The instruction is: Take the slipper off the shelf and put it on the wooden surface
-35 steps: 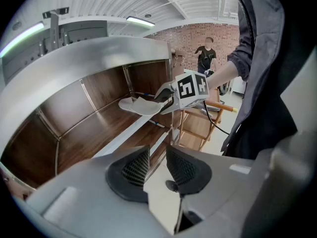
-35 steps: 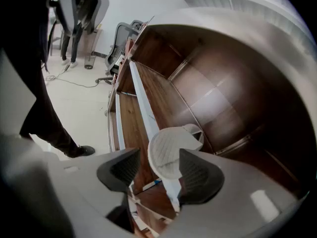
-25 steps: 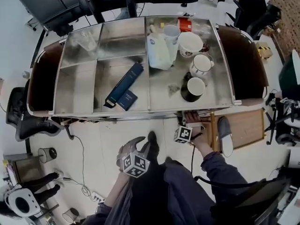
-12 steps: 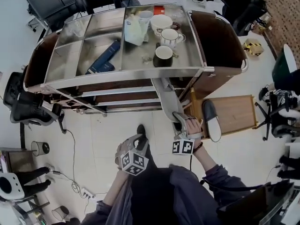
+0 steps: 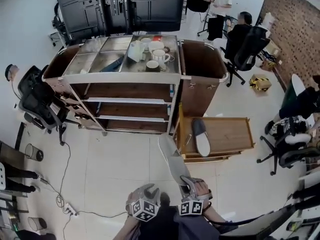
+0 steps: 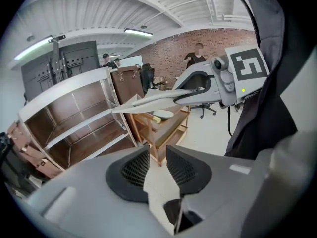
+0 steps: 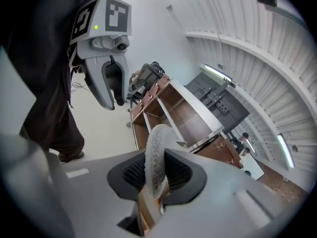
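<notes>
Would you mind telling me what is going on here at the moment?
A person stands a little way from the shelf with a gripper in each hand. The right gripper is clamped on a slipper, held out in front with its pale sole showing. The left gripper is open and empty. A second slipper lies on the wooden surface beside the shelf; the held one has not yet been set down there.

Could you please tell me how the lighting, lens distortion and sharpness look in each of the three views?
Head view: even overhead light, faint shadows, sheen on the cart's steel top, straight edges bowed by the wide lens. Left gripper view: strong fisheye, black corners, ceiling light strips blown out. Right gripper view: same vignette; the slipper clamped in the right gripper looks slightly soft.
</notes>
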The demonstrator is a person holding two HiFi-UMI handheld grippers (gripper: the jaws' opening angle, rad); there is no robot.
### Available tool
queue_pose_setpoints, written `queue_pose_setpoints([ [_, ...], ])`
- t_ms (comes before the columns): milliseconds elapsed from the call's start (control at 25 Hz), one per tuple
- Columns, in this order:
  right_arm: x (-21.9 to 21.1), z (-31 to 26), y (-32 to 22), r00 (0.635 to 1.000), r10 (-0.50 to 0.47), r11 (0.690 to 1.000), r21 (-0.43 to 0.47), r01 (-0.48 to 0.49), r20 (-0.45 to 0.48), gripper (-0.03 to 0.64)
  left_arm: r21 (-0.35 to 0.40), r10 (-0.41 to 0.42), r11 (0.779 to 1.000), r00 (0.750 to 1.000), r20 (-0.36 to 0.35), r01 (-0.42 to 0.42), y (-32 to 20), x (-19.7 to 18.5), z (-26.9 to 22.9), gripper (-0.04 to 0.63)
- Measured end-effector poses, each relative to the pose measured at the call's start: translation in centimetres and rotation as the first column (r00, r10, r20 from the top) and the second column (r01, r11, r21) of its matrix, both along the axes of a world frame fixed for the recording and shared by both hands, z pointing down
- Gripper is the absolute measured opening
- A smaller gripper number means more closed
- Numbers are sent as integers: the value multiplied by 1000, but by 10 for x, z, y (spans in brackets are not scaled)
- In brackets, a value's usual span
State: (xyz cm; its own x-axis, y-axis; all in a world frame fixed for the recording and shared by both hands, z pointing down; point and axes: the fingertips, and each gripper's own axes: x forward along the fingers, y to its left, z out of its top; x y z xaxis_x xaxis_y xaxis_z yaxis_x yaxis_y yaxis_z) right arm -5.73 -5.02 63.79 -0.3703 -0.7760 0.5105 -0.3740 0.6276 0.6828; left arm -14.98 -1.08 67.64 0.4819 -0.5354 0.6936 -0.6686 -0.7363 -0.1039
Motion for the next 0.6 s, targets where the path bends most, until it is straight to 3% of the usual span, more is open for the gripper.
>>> queue_pose_setpoints([
  [360, 38, -10, 105, 995, 92, 995, -32, -92, -25, 58, 54, 44, 998, 998, -38, -42, 97, 23, -14, 118],
  [600, 64, -20, 183, 987, 155, 984, -78, -159, -48, 58, -16, 52, 998, 993, -107, -54, 180, 44, -5, 118],
])
